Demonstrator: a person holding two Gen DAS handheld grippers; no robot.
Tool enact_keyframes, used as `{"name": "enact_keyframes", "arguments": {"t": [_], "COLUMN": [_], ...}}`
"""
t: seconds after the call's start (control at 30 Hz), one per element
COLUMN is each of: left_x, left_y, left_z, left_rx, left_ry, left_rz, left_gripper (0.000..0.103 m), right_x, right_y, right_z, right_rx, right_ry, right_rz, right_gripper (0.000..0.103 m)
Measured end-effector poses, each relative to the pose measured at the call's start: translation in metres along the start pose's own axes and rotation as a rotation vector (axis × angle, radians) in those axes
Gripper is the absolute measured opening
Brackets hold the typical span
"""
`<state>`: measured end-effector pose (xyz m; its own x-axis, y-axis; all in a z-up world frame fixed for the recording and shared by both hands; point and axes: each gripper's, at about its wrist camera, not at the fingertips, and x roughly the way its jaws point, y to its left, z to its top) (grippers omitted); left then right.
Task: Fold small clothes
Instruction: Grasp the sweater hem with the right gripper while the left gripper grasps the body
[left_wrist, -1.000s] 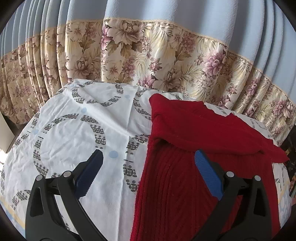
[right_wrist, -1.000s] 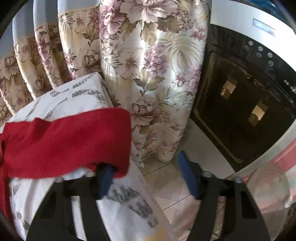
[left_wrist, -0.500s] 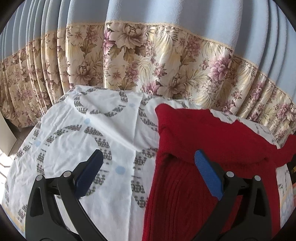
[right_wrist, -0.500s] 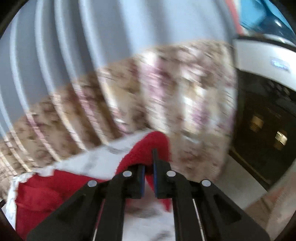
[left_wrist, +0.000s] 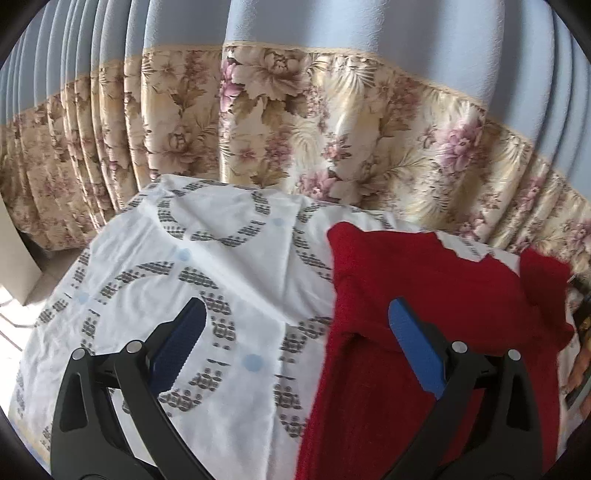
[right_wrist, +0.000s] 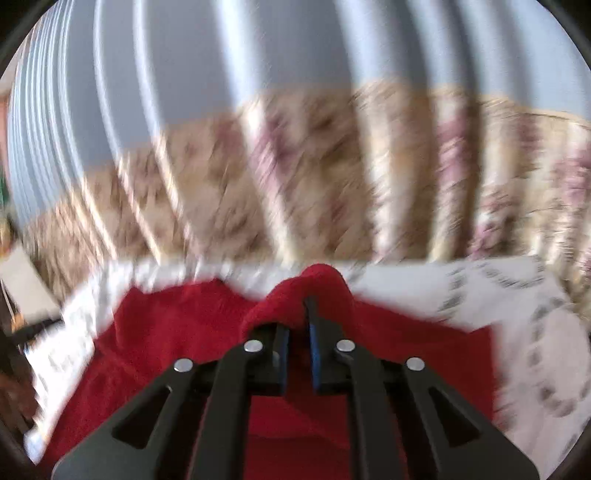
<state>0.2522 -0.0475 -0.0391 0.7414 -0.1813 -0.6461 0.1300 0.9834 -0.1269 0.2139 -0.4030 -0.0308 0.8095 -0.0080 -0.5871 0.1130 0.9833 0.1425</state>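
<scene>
A pleated curtain (left_wrist: 295, 122), blue above and floral below, hangs close behind the far edge of the work surface and closes off that side. In front of it lies a white sheet (left_wrist: 207, 280) printed with grey rings and pale blue dots, which covers the whole surface; what is under it cannot be told. Its left part is bare from the far edge to the near edge, giving free room there. Past its left edge a strip of pale floor (left_wrist: 22, 295) shows.

The red knitted garment (left_wrist: 424, 332) lies over the right part of the sheet, reaching from near the far edge to the near edge, its left border running roughly down the middle. In the right wrist view, which is blurred, bare sheet shows again to the right of the garment.

The left gripper (left_wrist: 295, 343) hovers over the near part of the sheet with its fingers spread wide and nothing between them; one blue pad is over bare sheet, the other over the red knit. The right gripper (right_wrist: 297, 332) has its fingers narrow and just opening, with a raised fold of the garment between the tips.
</scene>
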Motion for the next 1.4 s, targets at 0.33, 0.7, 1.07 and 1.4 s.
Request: {"name": "enact_keyframes", "arguments": {"t": [0.33,0.7,1.07,1.4], "left_x": [0.007,-0.021,0.003,0.033], "left_y": [-0.003,-0.1,-0.269,-0.368], "left_z": [-0.006,-0.001,-0.03,-0.054], "left_rx": [0.04,0.197,0.424,0.494], "left_ry": [0.023,-0.019,-0.024,0.0], "left_rz": [0.04,-0.029,-0.177,-0.146], "left_gripper": [0.098,0.099,0.1,0.1], "right_x": [-0.002,-0.078,-0.094,-0.113], "right_y": [0.008,-0.114,-0.141,-0.177], "right_z": [-0.043,-0.062,-0.044,-0.044], "right_rx": [-0.078,0.209,0.135,0.229], "right_ry": [0.185,0.036,-0.057,-0.1], "right_rz": [-0.083,-0.175,-0.303,-0.342], "right_gripper": [0.097,0.098,0.099,0.099]}}
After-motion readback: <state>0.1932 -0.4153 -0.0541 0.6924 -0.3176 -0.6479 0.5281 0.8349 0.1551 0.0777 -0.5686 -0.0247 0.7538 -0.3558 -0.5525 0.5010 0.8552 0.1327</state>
